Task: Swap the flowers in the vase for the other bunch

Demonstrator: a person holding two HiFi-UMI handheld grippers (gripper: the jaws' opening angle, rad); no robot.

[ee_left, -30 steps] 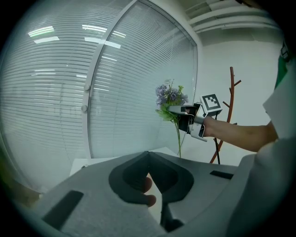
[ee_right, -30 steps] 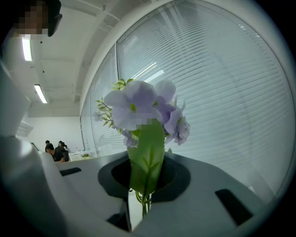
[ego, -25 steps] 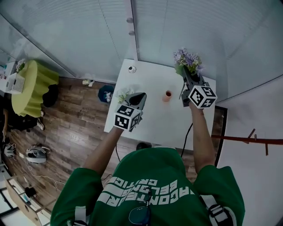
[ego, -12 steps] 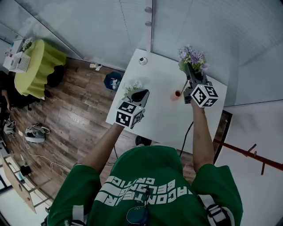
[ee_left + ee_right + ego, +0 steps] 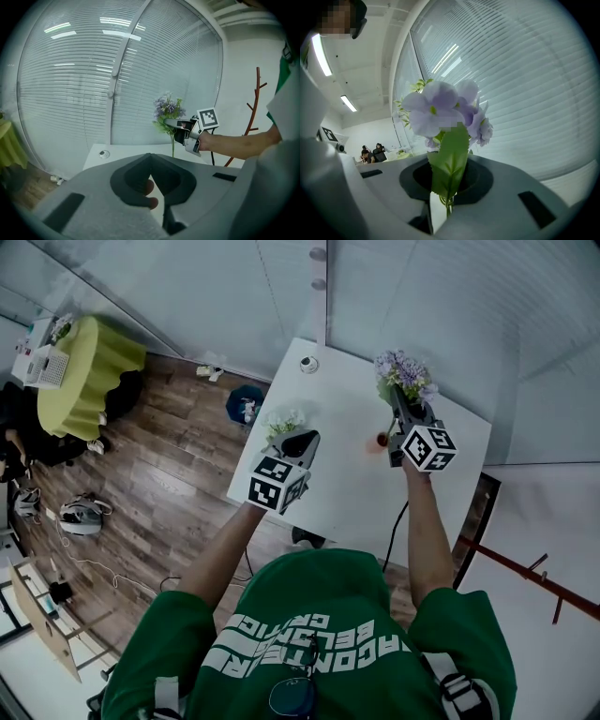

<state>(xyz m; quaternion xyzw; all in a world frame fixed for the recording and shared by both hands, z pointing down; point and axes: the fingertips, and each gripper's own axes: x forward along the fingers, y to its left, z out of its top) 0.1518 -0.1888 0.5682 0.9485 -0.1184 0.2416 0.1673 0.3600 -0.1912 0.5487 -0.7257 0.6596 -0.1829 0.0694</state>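
While the head view looks steeply down on the white tabletop (image 5: 347, 493), the right tool (image 5: 401, 404) holds the purple bunch (image 5: 401, 371) upright over its far right part. A small red thing just left of that tool I take for the vase (image 5: 382, 439). The left tool (image 5: 298, 439) hangs over the tabletop's left side, with the white bunch (image 5: 281, 420) showing just past its tip (whether that bunch lies on the tabletop or hangs from the tool, I cannot tell).

From the left gripper view, that tool's jaws are drawn together to a thin slit with no stem or bloom in it. Two small brownish lumps at the slit I cannot identify. Beyond, the purple bunch's long stem drops from the right tool toward the tabletop, and its lower end is hidden behind the left tool's body.

From the right gripper view, the jaws are clamped on the green stem, with a leaf and lilac blooms rising in front.

By my judgement the purple stem is about to go into the vase. The free end below the grip is long and thin, so it may sway and miss the small mouth. It could also knock the vase over, since the left tool is well apart and nothing steadies it. So slim a stem may also twist or slip in the pinch.
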